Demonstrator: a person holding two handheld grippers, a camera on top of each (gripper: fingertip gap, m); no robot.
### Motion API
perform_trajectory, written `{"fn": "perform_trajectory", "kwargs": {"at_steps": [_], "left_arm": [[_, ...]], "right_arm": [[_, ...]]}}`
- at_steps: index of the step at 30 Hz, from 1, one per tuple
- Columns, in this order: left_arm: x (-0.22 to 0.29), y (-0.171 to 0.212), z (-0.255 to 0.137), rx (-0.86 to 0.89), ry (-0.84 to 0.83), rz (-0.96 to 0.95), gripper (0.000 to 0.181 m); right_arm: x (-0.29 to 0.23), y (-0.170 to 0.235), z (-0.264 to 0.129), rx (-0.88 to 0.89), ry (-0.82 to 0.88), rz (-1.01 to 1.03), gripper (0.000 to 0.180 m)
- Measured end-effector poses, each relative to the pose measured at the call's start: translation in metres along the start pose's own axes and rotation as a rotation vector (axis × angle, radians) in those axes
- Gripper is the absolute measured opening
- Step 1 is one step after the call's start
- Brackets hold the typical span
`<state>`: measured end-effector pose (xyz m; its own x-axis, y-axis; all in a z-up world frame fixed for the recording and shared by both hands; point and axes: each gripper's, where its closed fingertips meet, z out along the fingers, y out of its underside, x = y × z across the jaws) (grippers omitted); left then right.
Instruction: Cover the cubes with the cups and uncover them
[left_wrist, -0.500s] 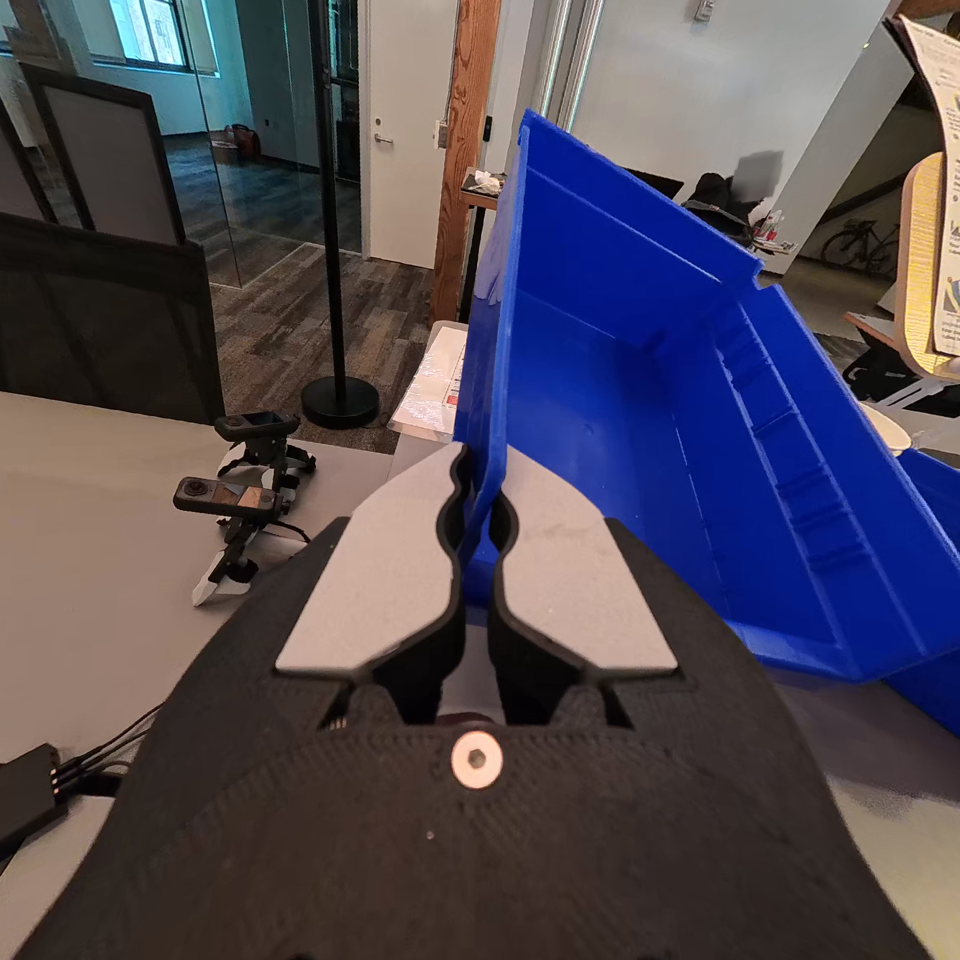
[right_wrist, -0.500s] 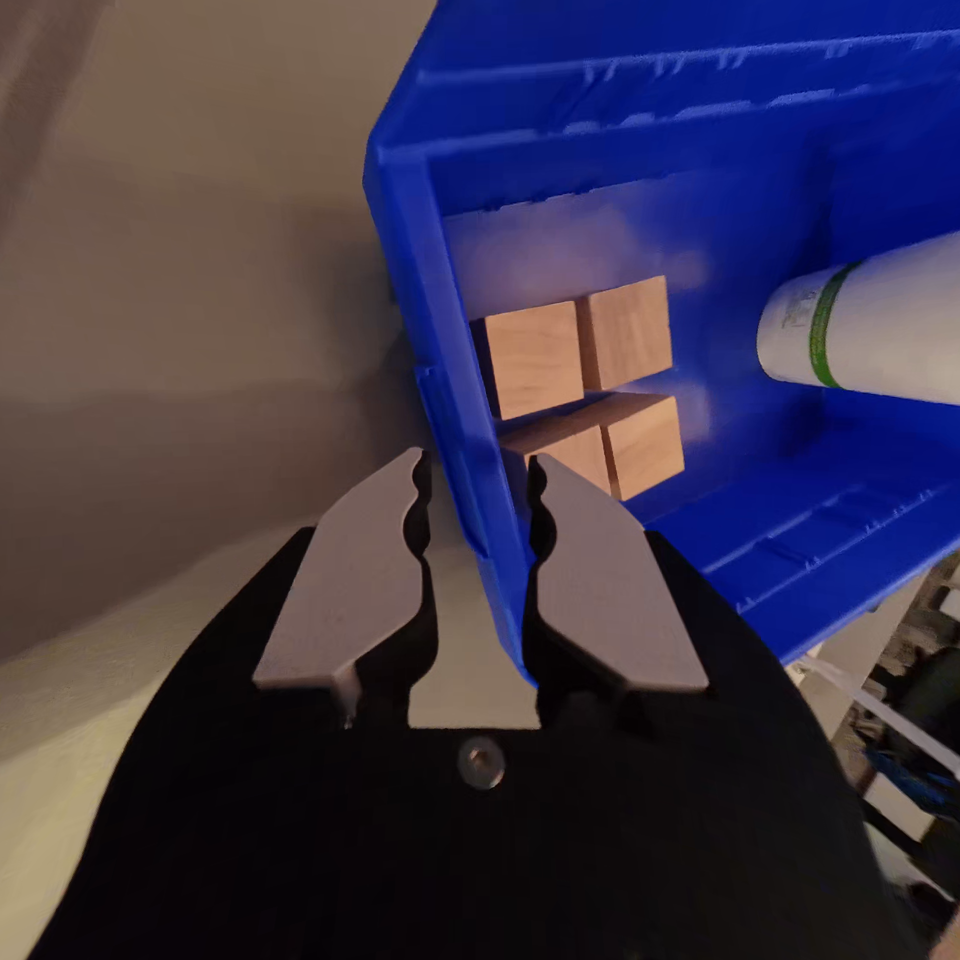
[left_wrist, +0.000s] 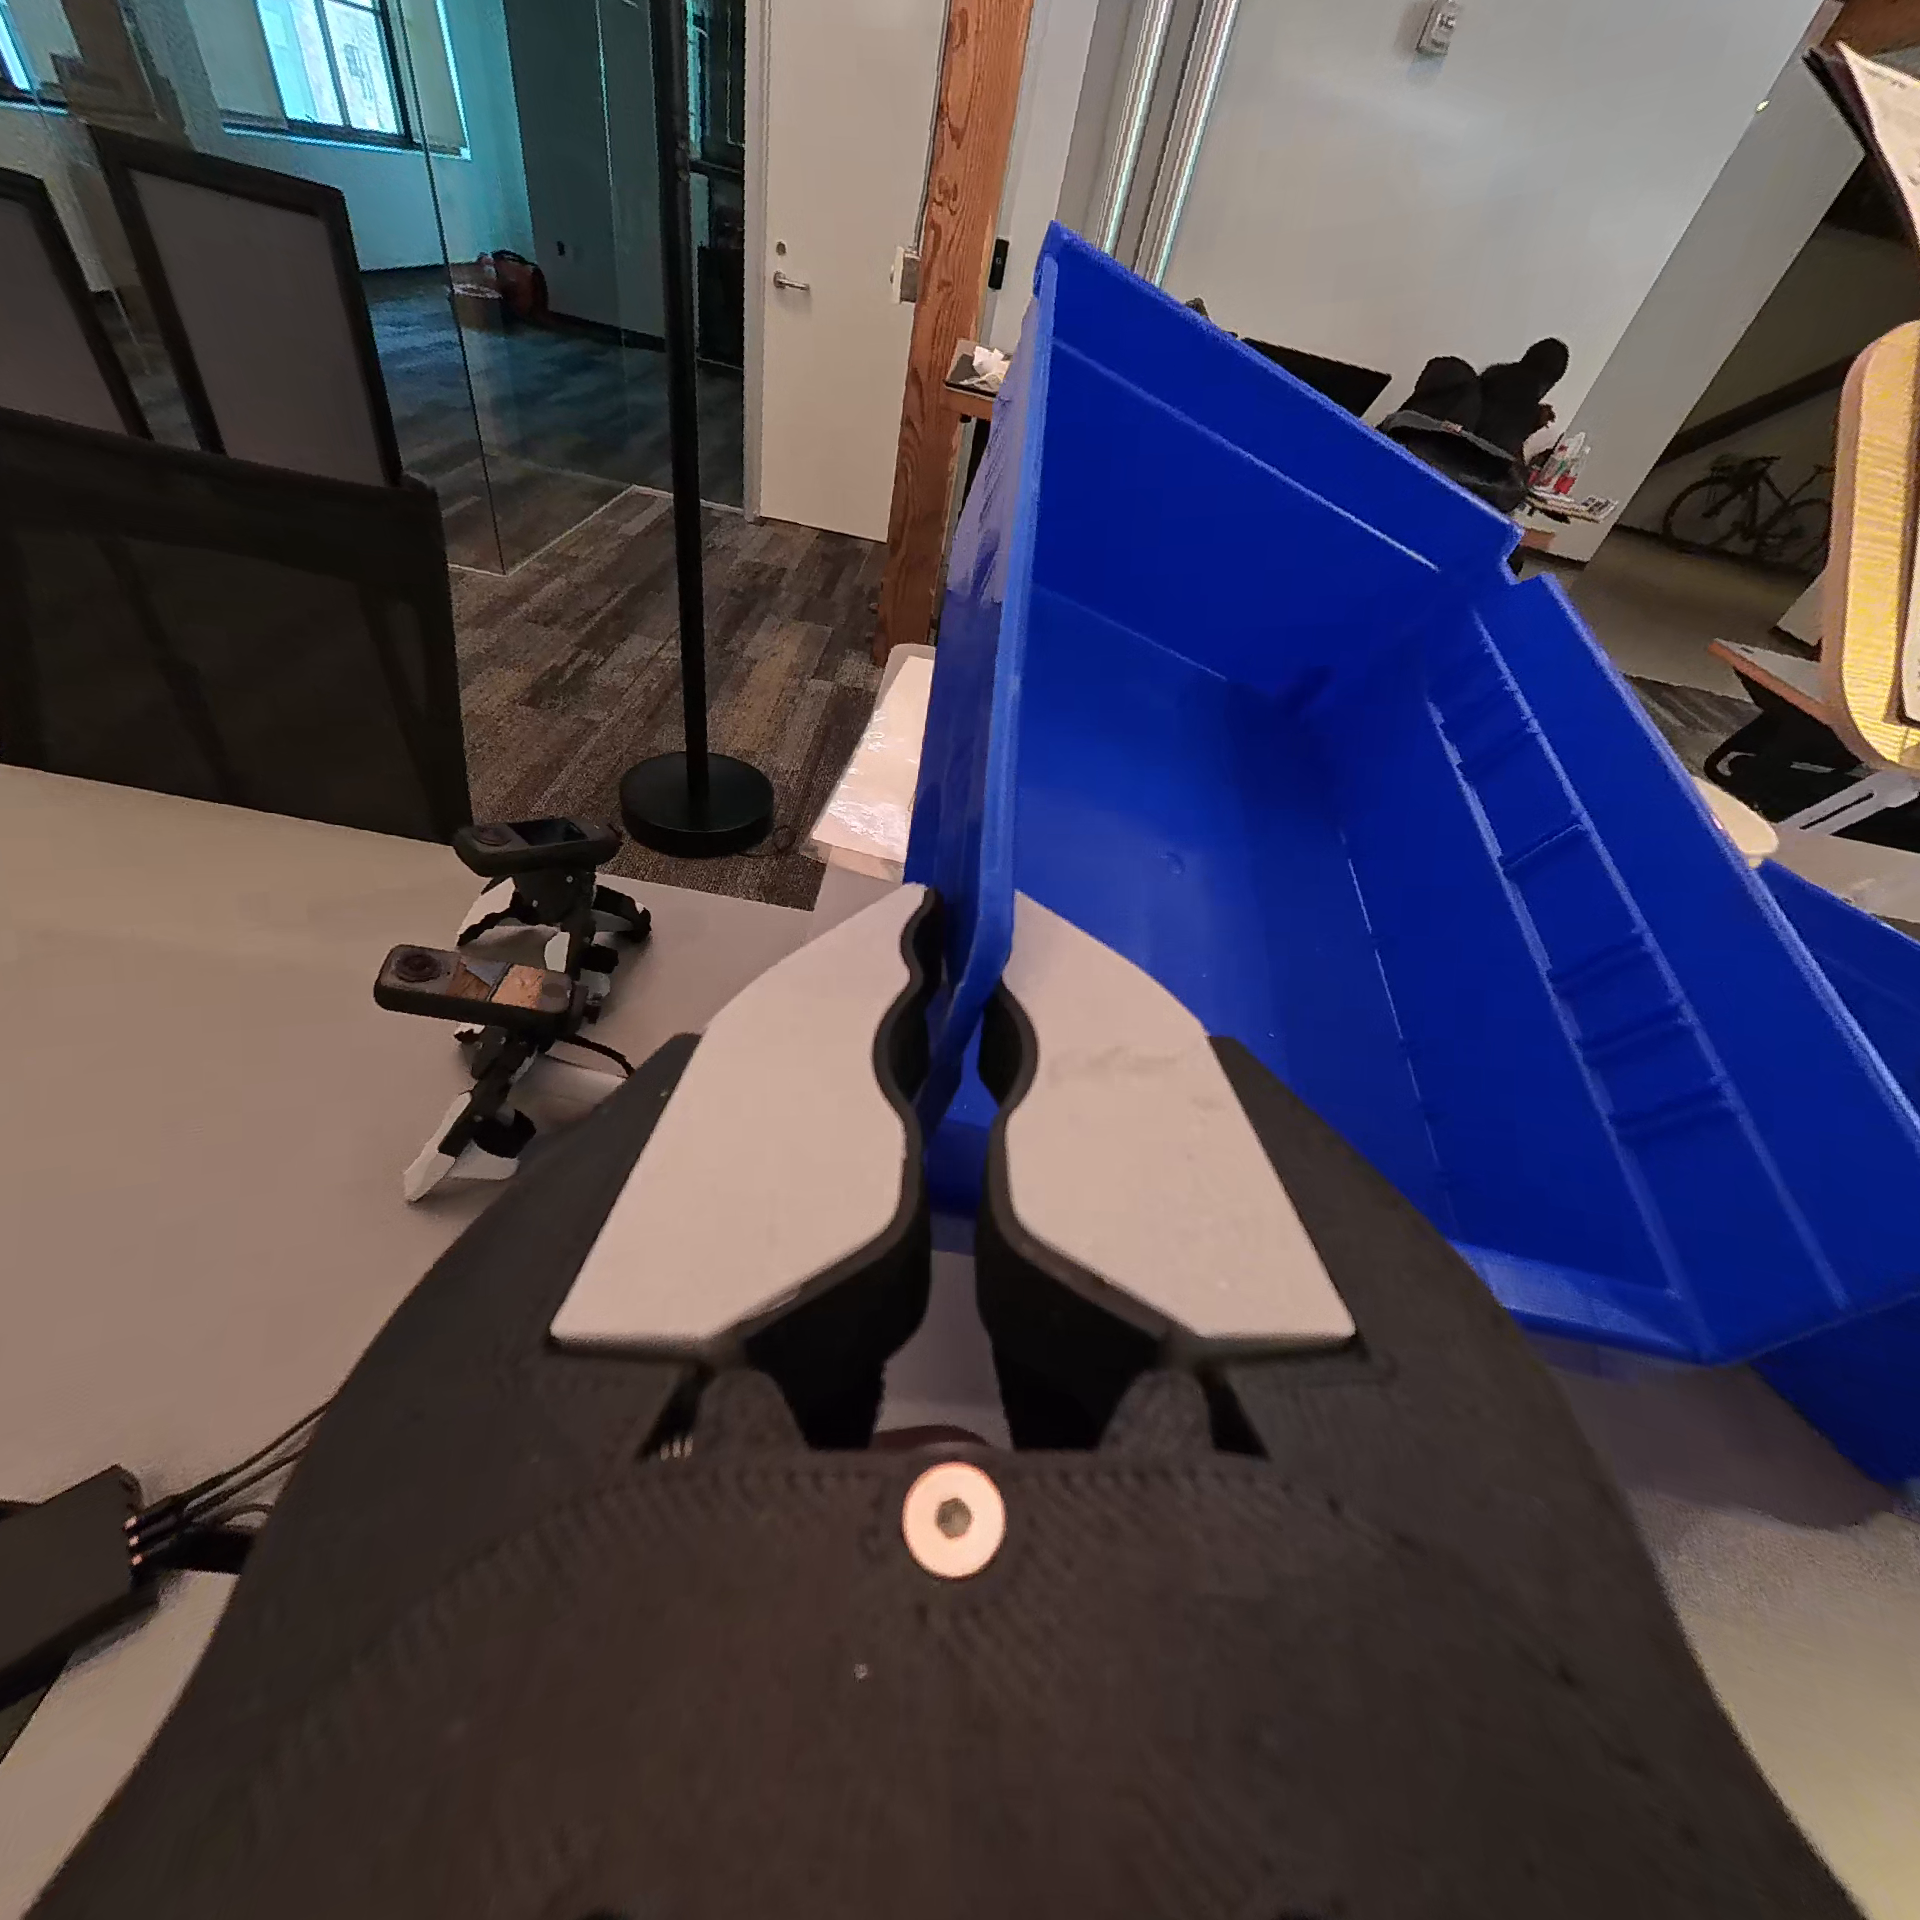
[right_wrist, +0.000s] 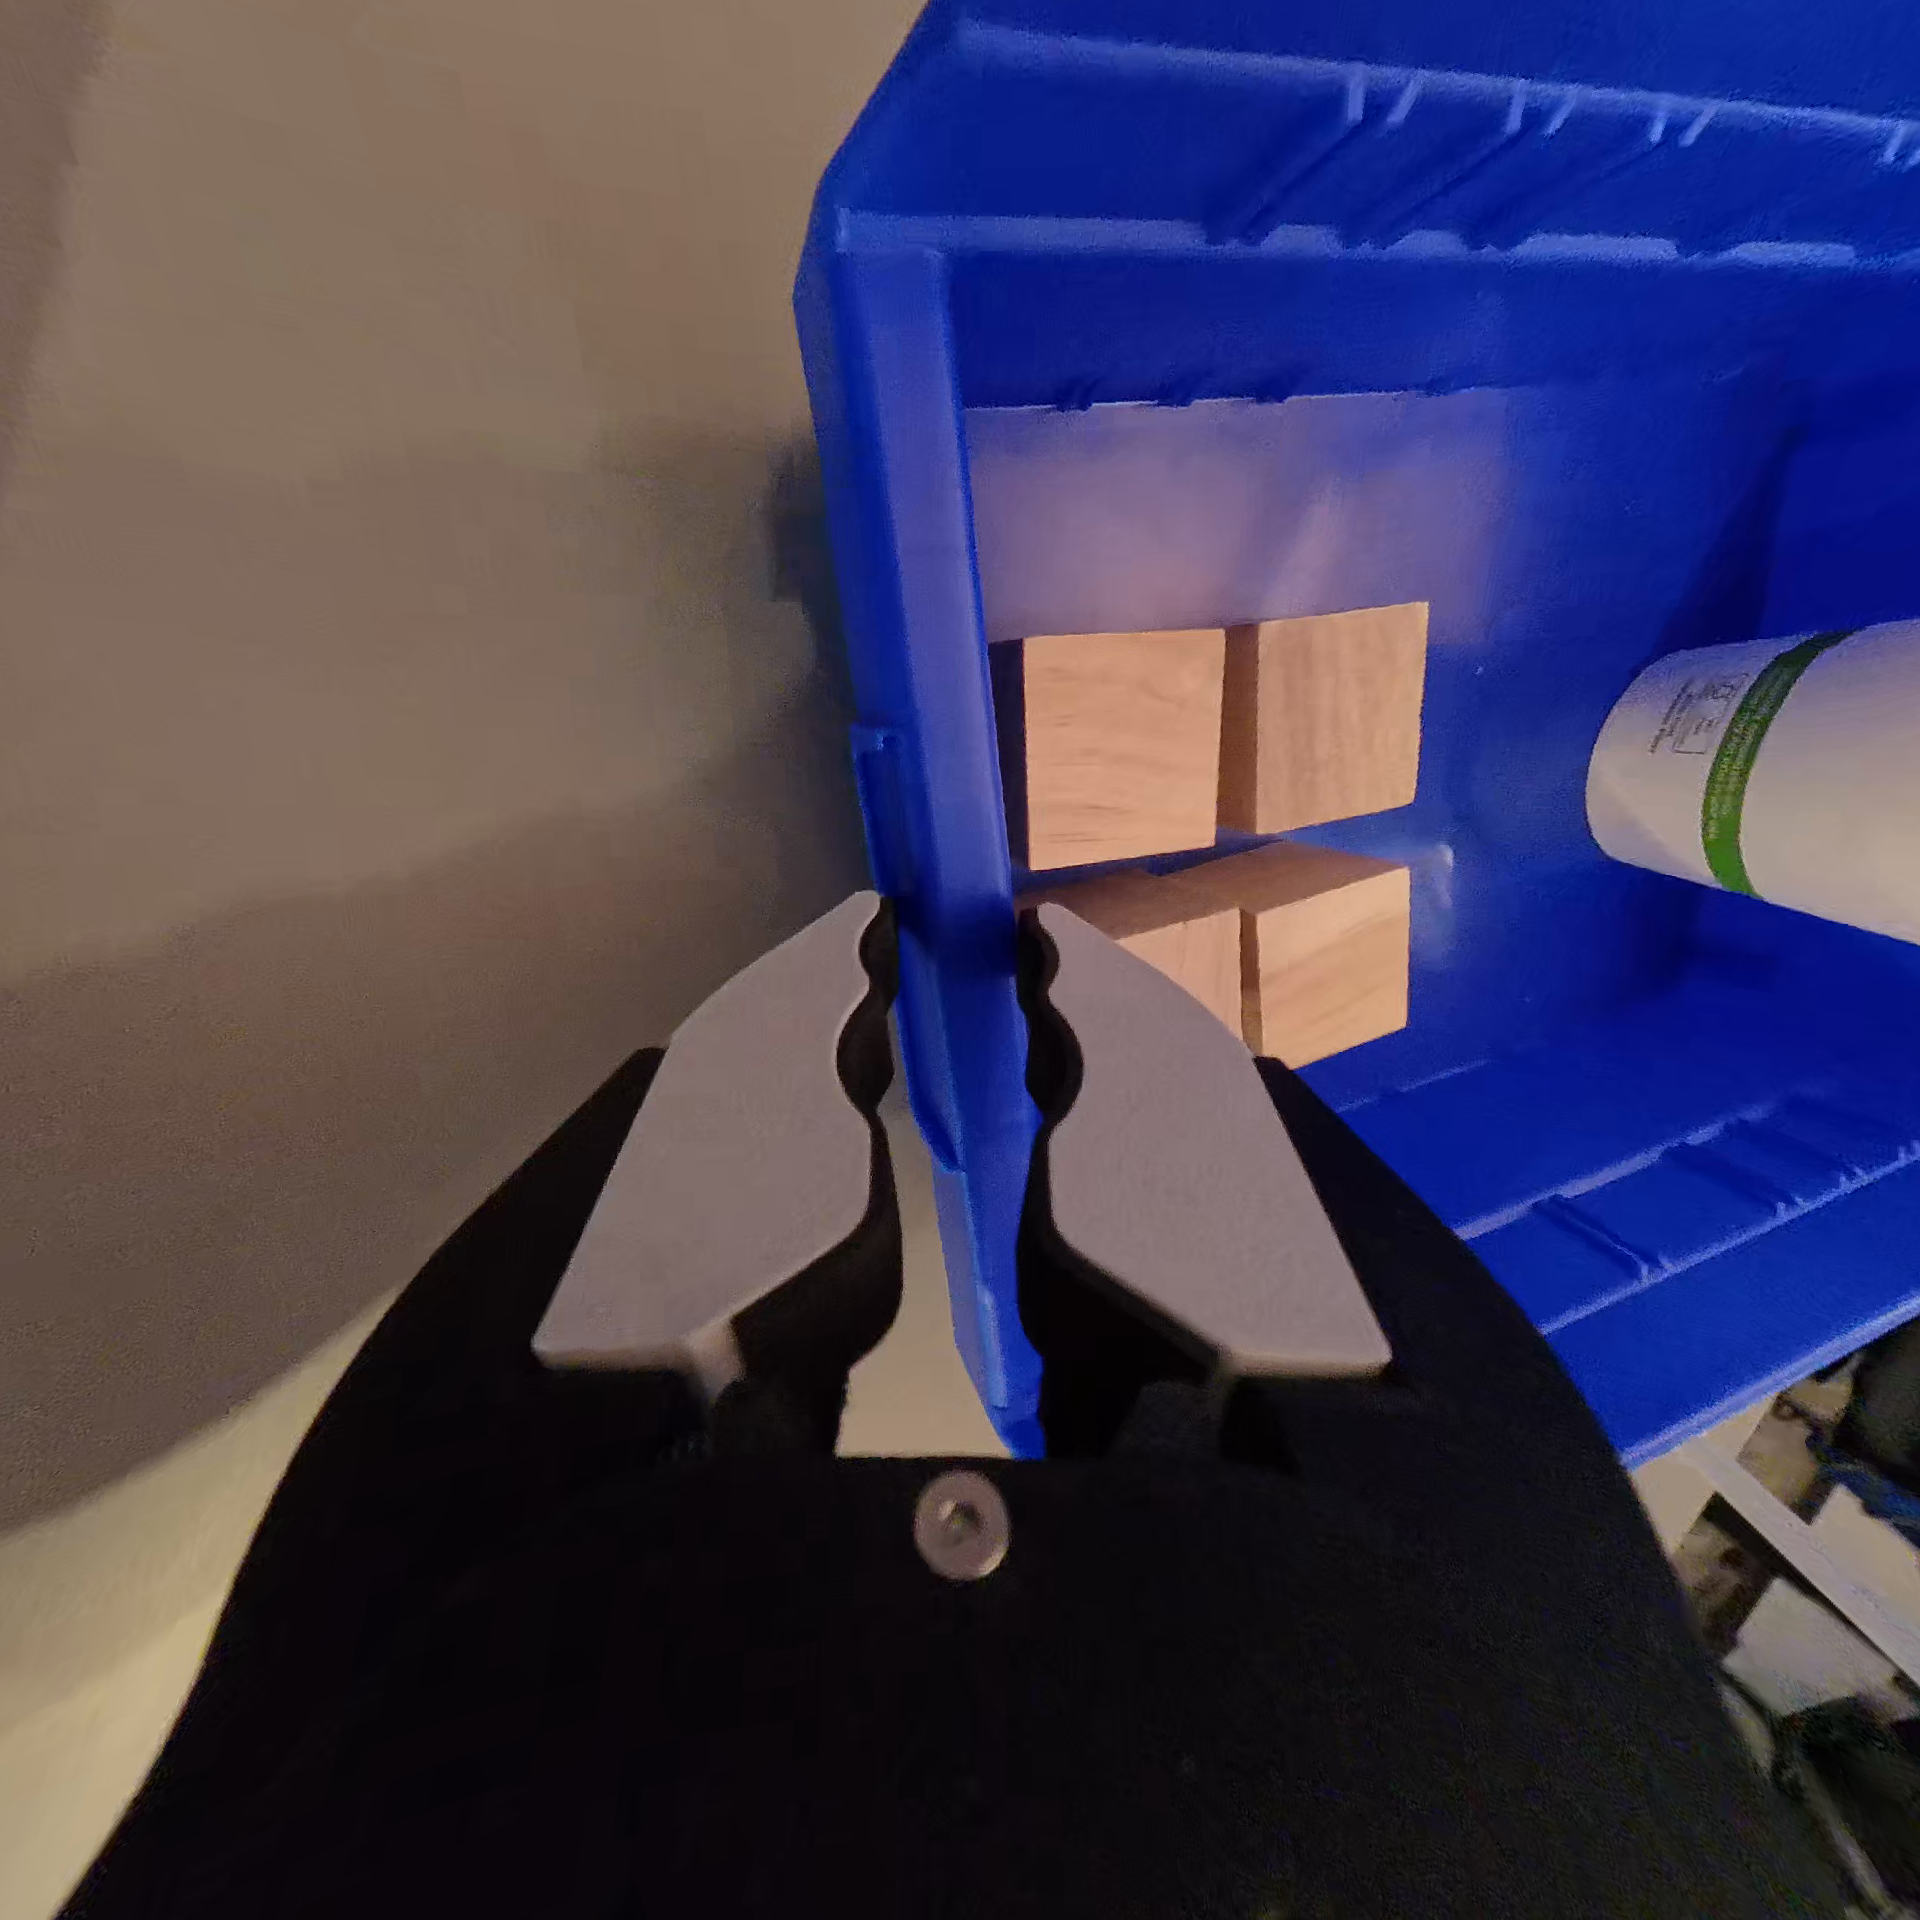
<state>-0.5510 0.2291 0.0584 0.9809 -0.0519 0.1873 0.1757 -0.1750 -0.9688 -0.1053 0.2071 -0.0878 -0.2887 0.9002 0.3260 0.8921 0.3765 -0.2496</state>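
A blue plastic bin (left_wrist: 1247, 831) is tipped up off the grey table. My left gripper (left_wrist: 961, 935) is shut on the bin's thin side wall. My right gripper (right_wrist: 951, 925) is shut on the bin's thicker end wall (right_wrist: 904, 520). Several wooden cubes (right_wrist: 1122, 748) lie packed together inside the bin against that end wall, just past my right fingertips. A white paper cup with a green band (right_wrist: 1766, 769) lies on its side in the bin, to the right of the cubes. Its open end is out of view.
Two small action cameras on stands (left_wrist: 499, 987) sit on the grey table (left_wrist: 156, 1039) left of the bin. A black cable box (left_wrist: 52, 1558) lies at the table's left edge. Dark chairs and a black floor-stand base (left_wrist: 696, 800) are beyond the table.
My right fingers have closed tighter on the bin's end wall, and the bin stands straighter in the right wrist view. The cubes and cup keep their places. The left grip is unchanged.
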Motion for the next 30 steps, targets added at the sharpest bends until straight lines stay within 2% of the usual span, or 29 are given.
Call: {"fn": "perform_trajectory", "kwargs": {"at_steps": [1, 11, 17, 18, 20, 21, 23, 26, 28, 30], "left_arm": [[-0.001, -0.001, 0.000, 0.002, -0.001, 0.000, 0.004], [-0.018, -0.020, -0.012, 0.025, -0.028, -0.008, 0.004], [-0.014, -0.033, -0.019, 0.035, -0.022, -0.012, 0.004], [-0.011, -0.036, -0.021, 0.040, -0.020, -0.011, 0.005], [-0.001, -0.046, -0.023, 0.056, -0.010, -0.003, 0.005], [0.007, -0.053, -0.024, 0.068, -0.001, 0.007, 0.005], [0.030, -0.070, -0.025, 0.094, 0.038, 0.024, 0.005], [0.087, -0.098, -0.022, 0.142, 0.137, 0.057, 0.005], [0.139, -0.113, -0.016, 0.167, 0.231, 0.064, 0.005], [0.199, -0.119, -0.006, 0.178, 0.342, 0.067, 0.007]], "right_arm": [[0.008, -0.006, 0.005, -0.005, 0.007, 0.033, 0.022], [0.122, -0.058, 0.060, -0.064, 0.090, 0.340, 0.021], [0.148, -0.065, 0.070, -0.080, 0.115, 0.414, 0.021], [0.150, -0.067, 0.064, -0.058, 0.148, 0.427, 0.027], [0.154, -0.074, 0.037, 0.034, 0.227, 0.460, 0.052], [0.152, -0.078, 0.017, 0.089, 0.247, 0.480, 0.055], [0.147, -0.088, -0.035, 0.289, 0.284, 0.542, 0.050], [0.133, -0.092, -0.128, 0.686, 0.251, 0.709, 0.047], [0.126, -0.075, -0.188, 0.911, 0.248, 0.840, 0.057], [0.112, -0.050, -0.233, 1.046, 0.259, 0.911, 0.057]]}}
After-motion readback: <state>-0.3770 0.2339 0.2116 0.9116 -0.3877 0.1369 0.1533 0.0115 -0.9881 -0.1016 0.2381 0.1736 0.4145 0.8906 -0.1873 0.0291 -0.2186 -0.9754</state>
